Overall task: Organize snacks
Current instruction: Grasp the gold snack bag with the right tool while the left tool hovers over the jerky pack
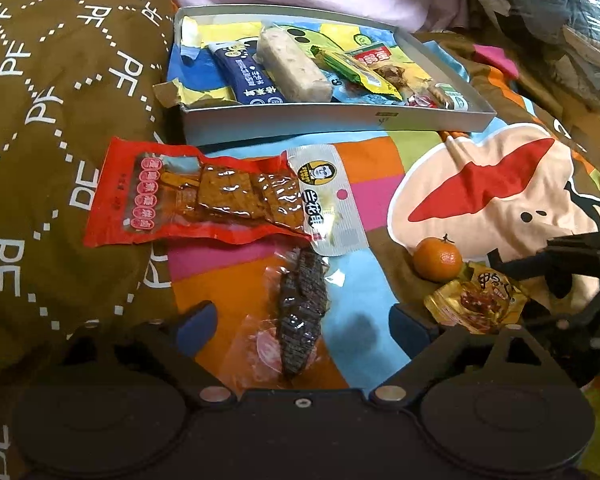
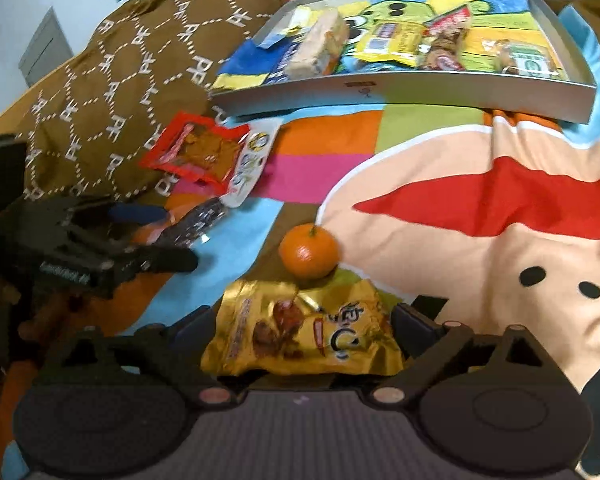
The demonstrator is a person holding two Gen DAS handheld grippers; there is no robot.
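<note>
A shallow grey tray is set at twelve o'clock on a bright cartoon-print bedspread, already loaded with several wrapped snacks; a pale bar and a dark blue packet can be made out among them. A brown patterned pillow is bunched up at nine o'clock, and its edge is overlapped by a red packet of brown tofu pieces, which lies just in front of the tray. A white-labelled packet is laid touching the red one at its three o'clock side.

The left gripper is held with its fingers spread, and a clear packet holding a dark strip is seen lying between them; no contact by the pads can be made out. The right gripper is likewise spread, with a crumpled gold packet lying between its fingers; whether the pads touch it cannot be told. A small mandarin is placed at twelve o'clock of the gold packet, touching it and lying between it and the tray.
</note>
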